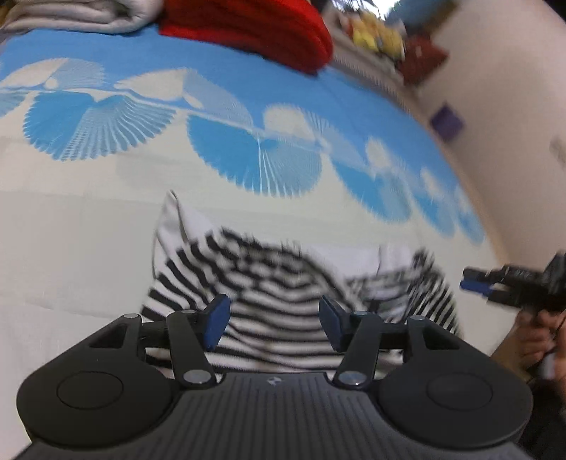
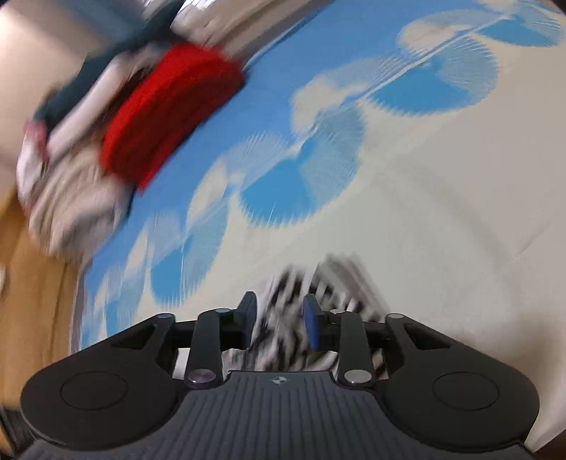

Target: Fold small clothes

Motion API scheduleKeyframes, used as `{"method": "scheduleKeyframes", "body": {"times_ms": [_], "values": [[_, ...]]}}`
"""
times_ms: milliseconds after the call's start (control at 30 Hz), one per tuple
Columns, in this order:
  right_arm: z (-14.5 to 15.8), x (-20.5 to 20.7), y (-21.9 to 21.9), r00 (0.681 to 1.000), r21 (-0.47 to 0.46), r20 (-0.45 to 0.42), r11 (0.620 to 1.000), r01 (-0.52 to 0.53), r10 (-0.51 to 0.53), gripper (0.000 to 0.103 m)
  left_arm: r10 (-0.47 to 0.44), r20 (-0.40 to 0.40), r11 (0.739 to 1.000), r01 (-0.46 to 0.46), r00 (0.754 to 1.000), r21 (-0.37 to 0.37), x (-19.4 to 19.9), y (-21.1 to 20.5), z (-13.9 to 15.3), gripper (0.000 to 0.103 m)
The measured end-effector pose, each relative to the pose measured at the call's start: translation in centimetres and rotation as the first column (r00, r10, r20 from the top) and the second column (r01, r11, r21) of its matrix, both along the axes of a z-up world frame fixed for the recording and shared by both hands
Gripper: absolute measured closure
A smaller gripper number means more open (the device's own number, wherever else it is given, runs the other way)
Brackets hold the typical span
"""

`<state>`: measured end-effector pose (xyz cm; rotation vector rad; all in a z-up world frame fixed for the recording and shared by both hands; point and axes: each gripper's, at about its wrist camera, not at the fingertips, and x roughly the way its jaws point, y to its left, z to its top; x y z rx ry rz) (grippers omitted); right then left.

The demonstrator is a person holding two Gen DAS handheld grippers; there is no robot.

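A black-and-white striped garment (image 1: 283,283) lies rumpled on the blue-and-white patterned bed sheet (image 1: 88,230). My left gripper (image 1: 274,320) hovers over its near part, open, with the stripes showing between the two blue pads and neither pad pressing the cloth. At the garment's right edge my right gripper (image 1: 467,281) is held by a hand (image 1: 537,339), its fingers slightly apart. In the blurred right wrist view the right gripper (image 2: 279,320) stands open with a bunch of the striped garment (image 2: 283,318) in the gap between its pads.
A folded red garment (image 1: 254,28) and a folded pale grey one (image 1: 78,14) lie at the far side of the bed. The red garment (image 2: 166,116) sits beside a blurred pile of clothes (image 2: 70,177). A pale wall (image 1: 513,88) borders the bed on the right.
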<state>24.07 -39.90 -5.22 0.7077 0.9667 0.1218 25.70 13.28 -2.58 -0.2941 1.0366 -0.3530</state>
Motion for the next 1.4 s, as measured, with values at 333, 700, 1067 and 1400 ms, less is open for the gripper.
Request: {"method": "scheduleKeyframes", "body": {"times_ms": [333, 700, 1067, 1400], "values": [[-1.9, -0.8, 9.5, 0.93, -0.23, -0.04, 0.903, -0.363, 0.364, 0.053, 0.0, 0.158, 0.958, -0.045, 0.987, 0.283, 0.8, -4.7, -2.0, 0.029], [-3.8, 2.1, 12.1, 0.922, -0.218, -0.045, 0.897, -0.386, 0.385, 0.053, 0.056, 0.12, 0.948, -0.091, 0.991, 0.306, 4.7, -3.4, -3.8, 0.031], [-1.2, 4.9, 11.7, 0.962, -0.271, 0.1, 0.937, -0.22, 0.255, 0.095, 0.154, 0.257, 0.958, -0.208, 0.954, 0.199, 6.8, -0.2, -1.7, 0.089], [-3.6, 8.5, 14.0, 0.973, -0.401, 0.075, 0.9, -0.171, 0.218, 0.092, 0.164, 0.034, 0.941, -0.167, 0.986, 0.296, 10.7, -1.6, -6.9, 0.073]]}}
